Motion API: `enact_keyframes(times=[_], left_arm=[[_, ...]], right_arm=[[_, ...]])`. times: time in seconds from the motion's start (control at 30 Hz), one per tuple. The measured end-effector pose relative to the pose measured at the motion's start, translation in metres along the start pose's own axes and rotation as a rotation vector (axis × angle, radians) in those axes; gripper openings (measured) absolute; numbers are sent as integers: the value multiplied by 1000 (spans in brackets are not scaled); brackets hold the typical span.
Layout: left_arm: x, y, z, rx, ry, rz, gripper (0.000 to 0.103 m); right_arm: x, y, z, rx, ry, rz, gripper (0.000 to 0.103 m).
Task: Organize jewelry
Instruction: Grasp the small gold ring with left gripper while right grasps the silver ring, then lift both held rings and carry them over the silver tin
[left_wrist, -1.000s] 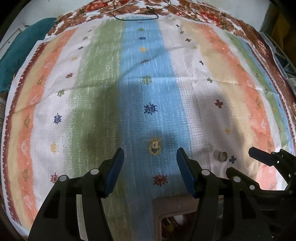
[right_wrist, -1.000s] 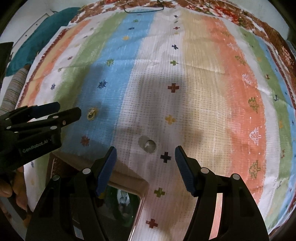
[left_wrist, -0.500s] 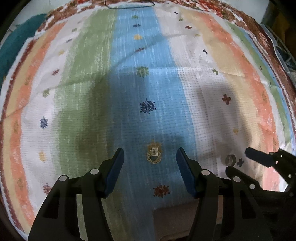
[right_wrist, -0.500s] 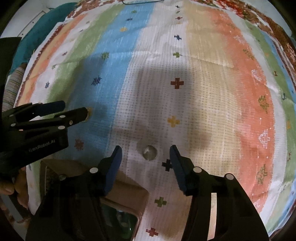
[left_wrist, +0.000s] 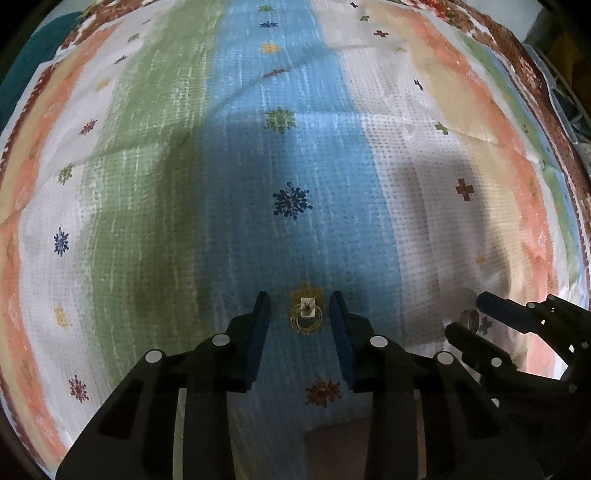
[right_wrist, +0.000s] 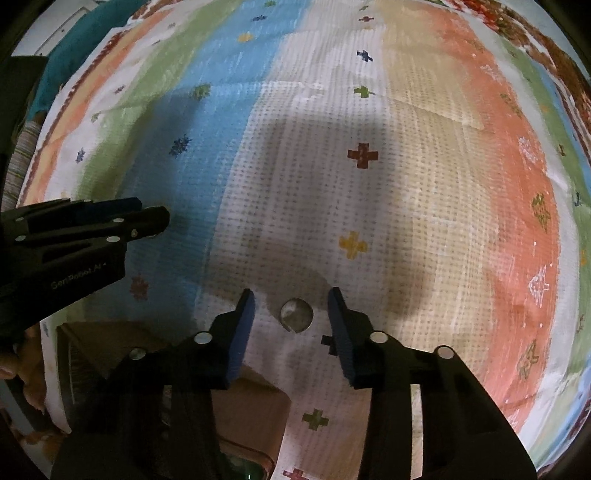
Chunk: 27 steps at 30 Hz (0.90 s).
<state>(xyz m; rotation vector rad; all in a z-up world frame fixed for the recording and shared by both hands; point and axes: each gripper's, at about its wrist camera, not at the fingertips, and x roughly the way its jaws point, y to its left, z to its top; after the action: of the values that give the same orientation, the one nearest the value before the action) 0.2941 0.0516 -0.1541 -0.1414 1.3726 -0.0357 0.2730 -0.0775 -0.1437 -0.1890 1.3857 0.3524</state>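
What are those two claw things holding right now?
Nothing. The left gripper is open around a gold ring; the right gripper is open around a silver ring.

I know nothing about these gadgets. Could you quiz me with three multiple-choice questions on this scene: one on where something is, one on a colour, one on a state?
1. Where does the gold ring lie?
A. On the blue stripe
B. On the orange stripe
C. In the box

2. What colour is the band between the right gripper's jaws?
A. Red
B. Silver
C. Black

3. How do the left gripper's jaws stand?
A. Shut on the ring
B. Open around it
C. Shut, empty

Answers:
1 A: blue cloth lies under it.
2 B: it gleams grey metal.
3 B: gaps show on both sides.
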Motion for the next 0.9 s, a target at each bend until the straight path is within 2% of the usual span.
enact_keyframes(times=[0.2, 0.27, 0.43, 0.9], left_arm=[[6, -7, 2, 18, 6, 34, 16], [7, -10, 2, 22, 11, 35, 15], [7, -14, 2, 18, 11, 33, 15], [-24, -6, -7, 28, -40, 4, 15]], right_arm=[[4, 2, 1, -14, 11, -11, 22], [6, 4, 1, -19, 10, -20, 19], [5, 4, 1, -14, 0, -13, 19], [-24, 3, -4, -37, -76, -41, 19]])
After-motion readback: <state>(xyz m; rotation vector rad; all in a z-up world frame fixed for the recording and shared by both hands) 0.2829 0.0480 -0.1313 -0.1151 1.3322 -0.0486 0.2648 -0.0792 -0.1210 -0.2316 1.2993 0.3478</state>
